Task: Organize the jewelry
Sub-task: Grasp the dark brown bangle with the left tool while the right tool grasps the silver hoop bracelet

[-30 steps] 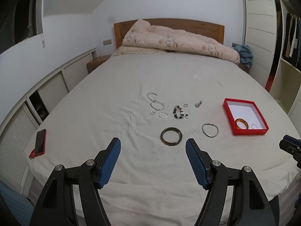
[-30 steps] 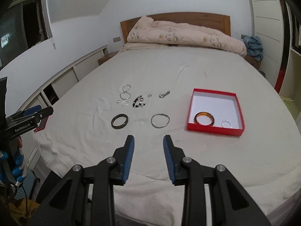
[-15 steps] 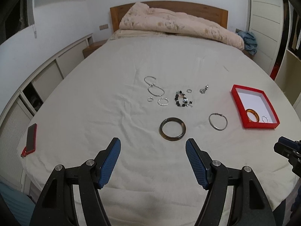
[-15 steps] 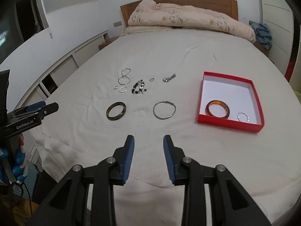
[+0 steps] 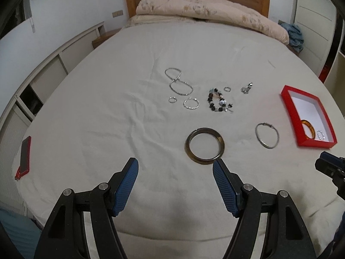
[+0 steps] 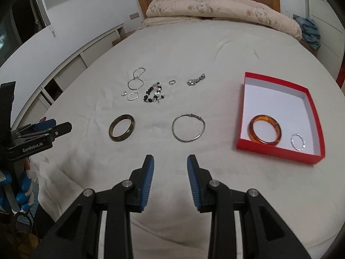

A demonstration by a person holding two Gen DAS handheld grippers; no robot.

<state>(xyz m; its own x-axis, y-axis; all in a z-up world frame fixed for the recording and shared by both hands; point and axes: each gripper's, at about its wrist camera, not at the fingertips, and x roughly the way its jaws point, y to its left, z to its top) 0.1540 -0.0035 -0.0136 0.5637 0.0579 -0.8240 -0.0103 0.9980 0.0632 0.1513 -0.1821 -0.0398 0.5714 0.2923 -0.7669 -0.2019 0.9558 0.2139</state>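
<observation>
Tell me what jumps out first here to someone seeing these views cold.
The red box on the right side of the bed catches the eye first, with an amber bangle and a small silver ring already inside. Next come the dark bangle and thin silver bangle lying loose on the sheet just ahead of the tongs, with a cluster of smaller pieces around a beaded bracelet beyond them.

You have a dark bangle lying flat on the sheet, a thin silver bangle at its 3 o'clock, well apart. At their 12 o'clock lie a beaded bracelet, silver chains and small rings. Your red box holds an amber bangle, with a silver ring at its 4 o'clock.
</observation>
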